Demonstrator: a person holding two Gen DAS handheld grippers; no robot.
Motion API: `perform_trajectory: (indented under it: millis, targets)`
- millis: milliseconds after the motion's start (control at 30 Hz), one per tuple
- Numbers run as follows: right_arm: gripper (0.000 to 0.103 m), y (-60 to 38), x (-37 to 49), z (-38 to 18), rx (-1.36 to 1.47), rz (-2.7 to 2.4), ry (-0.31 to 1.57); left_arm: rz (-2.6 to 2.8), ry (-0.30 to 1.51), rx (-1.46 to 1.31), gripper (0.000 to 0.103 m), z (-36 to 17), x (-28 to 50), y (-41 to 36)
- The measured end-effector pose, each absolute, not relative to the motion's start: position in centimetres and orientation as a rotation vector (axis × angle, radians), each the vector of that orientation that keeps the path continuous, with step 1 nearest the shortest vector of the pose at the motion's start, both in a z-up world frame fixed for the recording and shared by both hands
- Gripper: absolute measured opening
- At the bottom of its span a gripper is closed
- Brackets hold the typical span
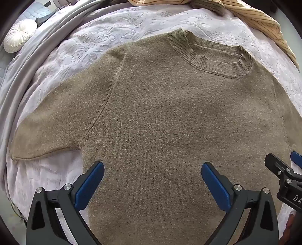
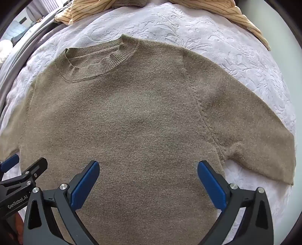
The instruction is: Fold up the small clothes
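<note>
On the pale embossed bedspread [image 1: 132,26] in front of me, the olive-brown knit sweater [image 1: 169,122] lies spread flat, front up, with its ribbed crew collar [image 1: 211,60] at the far end and its hem running out of view beneath both cameras. Both short sleeves are laid out sideways: my left wrist view shows one sleeve [image 1: 49,132] reaching toward the left edge of the bed, and my right wrist view shows the other sleeve [image 2: 254,135] stretching off to the right.

My left gripper [image 1: 152,181] points down over the lower body of the sweater, its blue-padded fingers spread wide apart with nothing between them but the knit below. I cannot tell whether the pads touch the fabric. My right gripper [image 2: 148,179] points down in the same way, just beside the left one, jaws equally wide and holding nothing. Each gripper shows at the edge of the other's view, so the two are close together over the middle of the garment.

At the far side of the bed, beyond the collar, a yellow striped garment [image 2: 236,13] lies bunched up, well apart from the sweater. In my left view, a grey folded blanket [image 1: 28,66] runs along the left side, and a round white cushion [image 1: 18,35] sits past it.
</note>
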State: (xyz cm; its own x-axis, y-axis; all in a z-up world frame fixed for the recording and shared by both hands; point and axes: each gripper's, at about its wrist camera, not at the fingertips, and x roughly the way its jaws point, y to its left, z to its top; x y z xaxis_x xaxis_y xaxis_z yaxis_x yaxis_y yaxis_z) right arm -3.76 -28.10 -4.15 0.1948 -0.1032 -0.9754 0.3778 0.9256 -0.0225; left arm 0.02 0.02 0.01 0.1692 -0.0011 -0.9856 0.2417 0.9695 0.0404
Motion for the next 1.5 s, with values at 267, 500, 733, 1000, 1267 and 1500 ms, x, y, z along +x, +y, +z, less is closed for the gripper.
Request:
perform_trajectory:
  millis: [267,500,733,1000,1267,1500]
  targets:
    - [0.103,-28.0,-3.6,-4.0,0.238,-0.342,1.339,-0.168,1.392,0.201,0.103,0.1,0.8,0.4]
    - [0.103,-27.8,-3.5,-3.9,0.238,-0.345,1.34,-0.164,1.389,0.202,0.103,0.2,0.7,0.7]
    - [0.103,-27.7,-3.1,-3.9,0.236,-0.348,1.343,-0.154,1.382,0.204,0.103,0.0,0.5,0.7]
    - [0.103,-27.9,-3.2,-3.9,0.232,-0.347,1.344,-0.146,1.368,0.208,0.103,-0.1,0.4,0.7]
    - [0.103,-28.3,-3.4,-3.8,0.23,-0.345,1.343,-0.119,1.317,0.234,0.103,0.2,0.1,0.7]
    - [0.103,-28.3,-3.4,-3.7,0.232,-0.346,1.343,-0.122,1.346,0.237,0.103,0.1,0.2,0.8]
